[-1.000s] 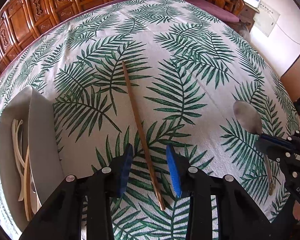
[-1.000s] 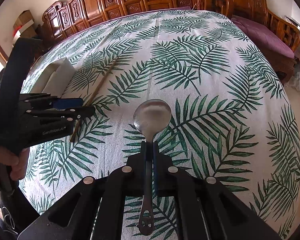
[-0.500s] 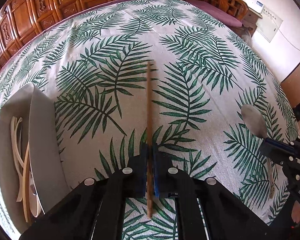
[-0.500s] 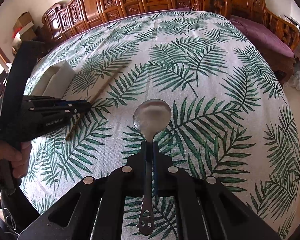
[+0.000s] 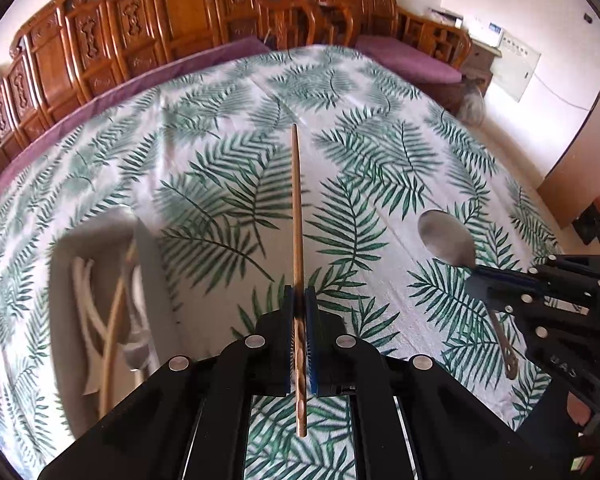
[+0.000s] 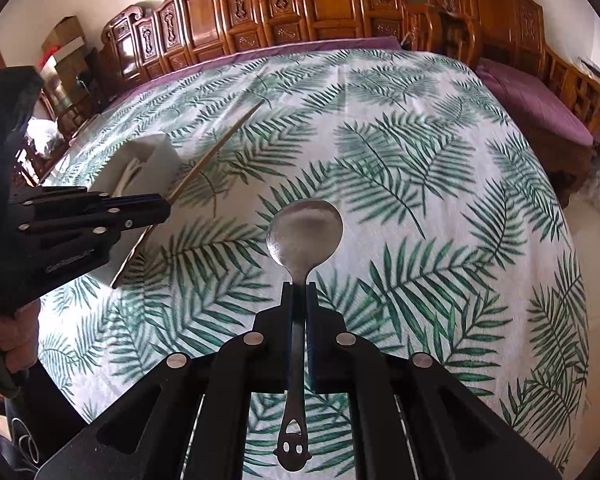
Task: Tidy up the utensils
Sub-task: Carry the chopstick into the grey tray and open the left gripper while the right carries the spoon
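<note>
Left gripper point(image 5: 299, 304) clamped tight on a wooden chopstick point(image 5: 297, 216), which runs up the frame centre above the leaf-print tablecloth point(image 5: 380, 152). Right gripper point(image 6: 299, 300) pinched closed on a metal spoon point(image 6: 304, 232), bowl forward at frame centre. Grey utensil tray point(image 5: 156, 280) lower left in the left wrist view, blurred, with pale utensils inside.
</note>
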A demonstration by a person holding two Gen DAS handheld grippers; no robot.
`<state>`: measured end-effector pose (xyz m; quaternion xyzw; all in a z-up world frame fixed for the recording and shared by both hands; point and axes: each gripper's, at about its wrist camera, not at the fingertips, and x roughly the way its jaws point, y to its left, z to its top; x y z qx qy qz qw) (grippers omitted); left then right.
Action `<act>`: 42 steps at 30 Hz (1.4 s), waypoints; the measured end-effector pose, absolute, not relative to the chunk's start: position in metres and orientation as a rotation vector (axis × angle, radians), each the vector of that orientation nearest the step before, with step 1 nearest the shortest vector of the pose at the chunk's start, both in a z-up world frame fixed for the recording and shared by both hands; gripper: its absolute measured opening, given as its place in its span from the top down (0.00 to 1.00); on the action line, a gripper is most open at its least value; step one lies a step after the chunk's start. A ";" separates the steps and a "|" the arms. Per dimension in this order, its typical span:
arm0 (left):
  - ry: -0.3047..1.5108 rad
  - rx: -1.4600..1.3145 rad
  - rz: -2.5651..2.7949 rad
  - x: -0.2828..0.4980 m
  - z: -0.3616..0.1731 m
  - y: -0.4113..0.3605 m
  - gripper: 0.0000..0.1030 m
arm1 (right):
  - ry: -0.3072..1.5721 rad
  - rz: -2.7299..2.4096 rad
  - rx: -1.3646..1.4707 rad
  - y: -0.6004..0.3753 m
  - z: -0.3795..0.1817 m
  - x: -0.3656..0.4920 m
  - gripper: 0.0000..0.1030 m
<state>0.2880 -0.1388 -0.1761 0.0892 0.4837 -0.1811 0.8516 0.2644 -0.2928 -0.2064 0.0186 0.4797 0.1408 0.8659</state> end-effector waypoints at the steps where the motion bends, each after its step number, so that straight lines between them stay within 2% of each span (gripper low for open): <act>1: 1.008 0.187 -0.378 0.286 -0.171 -0.134 0.96 | 1.001 0.298 0.035 -0.289 -0.203 0.265 0.93; 15: 0.955 0.126 -0.300 0.274 -0.145 -0.051 0.96 | 0.976 0.379 -0.044 -0.213 -0.179 0.278 0.93; 27: 1.015 0.062 -0.217 0.281 -0.171 0.016 0.96 | 0.972 0.436 -0.100 -0.160 -0.169 0.287 0.93; 42: 1.063 0.037 -0.215 0.290 -0.194 0.030 0.95 | 0.960 0.474 -0.142 -0.124 -0.157 0.297 0.93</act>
